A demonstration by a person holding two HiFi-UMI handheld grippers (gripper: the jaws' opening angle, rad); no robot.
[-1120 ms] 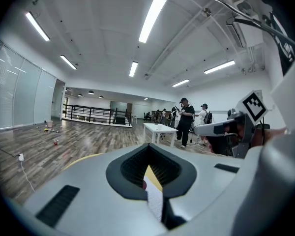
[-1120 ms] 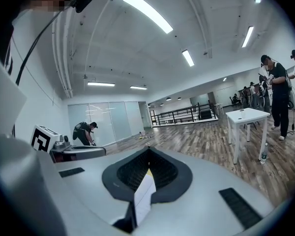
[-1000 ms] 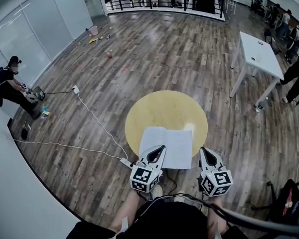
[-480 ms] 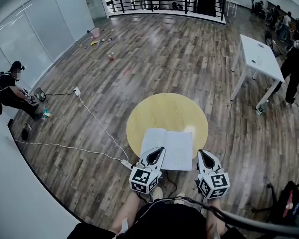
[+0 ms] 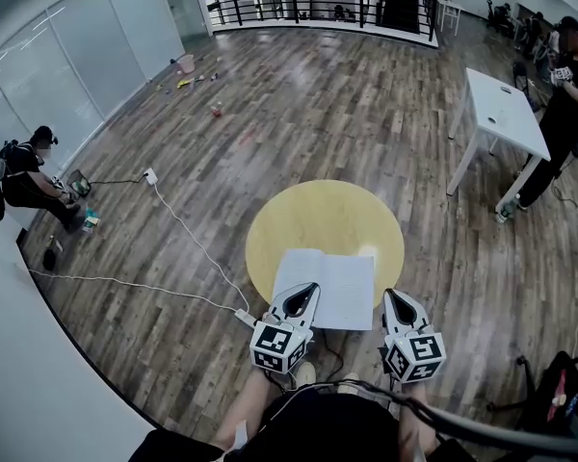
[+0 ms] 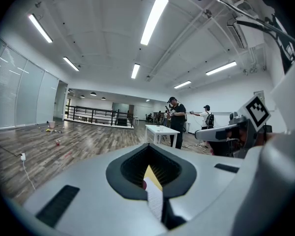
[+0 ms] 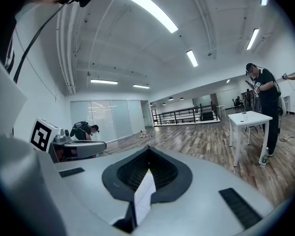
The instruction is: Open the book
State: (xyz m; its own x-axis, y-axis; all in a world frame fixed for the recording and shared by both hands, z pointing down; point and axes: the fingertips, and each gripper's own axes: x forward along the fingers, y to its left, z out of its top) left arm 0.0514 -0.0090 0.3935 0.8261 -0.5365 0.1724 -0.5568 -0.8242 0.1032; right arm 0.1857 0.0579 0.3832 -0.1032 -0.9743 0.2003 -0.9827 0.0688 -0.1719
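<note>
Head view: I judged the job done, the book (image 5: 325, 287) lying open on the desk (image 5: 318, 219); left tool (image 5: 305, 290) and right tool (image 5: 394, 295), at its 6 o'clock edge, were clenched empty.

Grey L gripper (image 5: 306, 288), R gripper (image 5: 391, 295), b/w cubes (image 5: 279, 345)

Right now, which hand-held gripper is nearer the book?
Left. The left hand-held gripper is over the book, near left corner; the right hand-held gripper is just past its right edge.
</note>
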